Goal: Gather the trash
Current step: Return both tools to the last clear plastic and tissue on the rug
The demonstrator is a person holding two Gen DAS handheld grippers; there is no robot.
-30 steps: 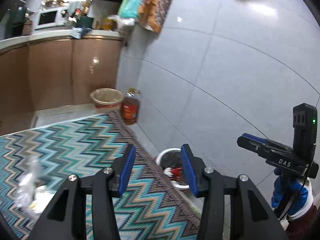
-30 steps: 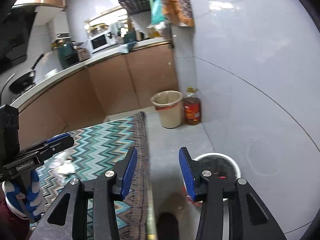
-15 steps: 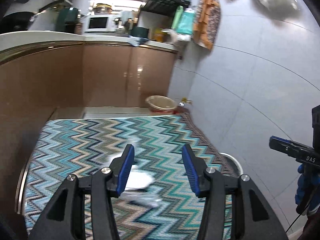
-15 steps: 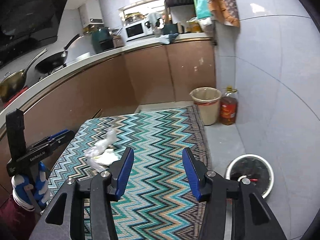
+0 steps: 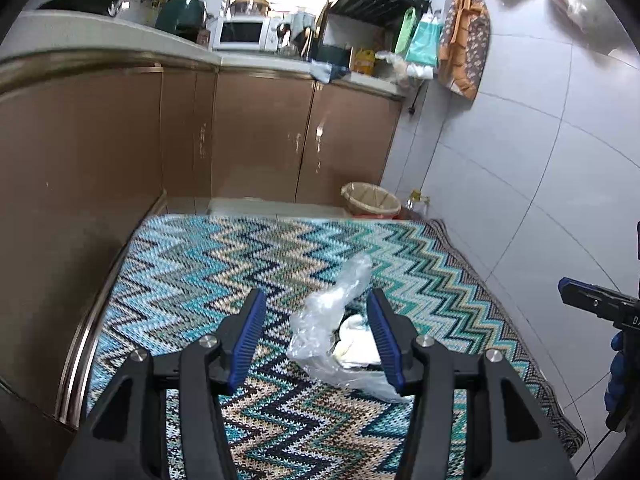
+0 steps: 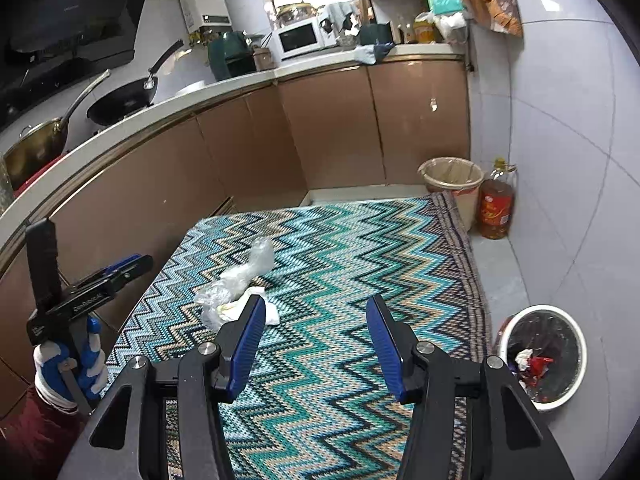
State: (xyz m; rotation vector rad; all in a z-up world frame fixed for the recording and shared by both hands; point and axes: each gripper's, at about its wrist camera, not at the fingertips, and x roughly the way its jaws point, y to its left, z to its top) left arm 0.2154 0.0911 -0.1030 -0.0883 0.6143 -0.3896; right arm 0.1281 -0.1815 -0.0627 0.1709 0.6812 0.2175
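Left gripper (image 5: 316,334) jaws opening, nothing pinched; clear wrapper (image 5: 332,320) and white paper (image 5: 354,340) lie on rug (image 5: 200,264) beyond its tips. Right gripper (image 6: 316,338) spread, empty, over bare rug. Risks: thin film slips or only partly catches, paper stays behind, pads snag rug weave. Bin (image 6: 542,356) sits well apart, so a loose pinch could drop it.

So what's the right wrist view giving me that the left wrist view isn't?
Only the right wrist view shows the white bin with trash in it, on the floor beside the rug, plus the pans on the counter. Only the left wrist view shows the clear plastic wrap close up, seen between the left gripper's opening pads, untouched. Both share the zigzag rug, the wrap with tissue, and the beige bin.
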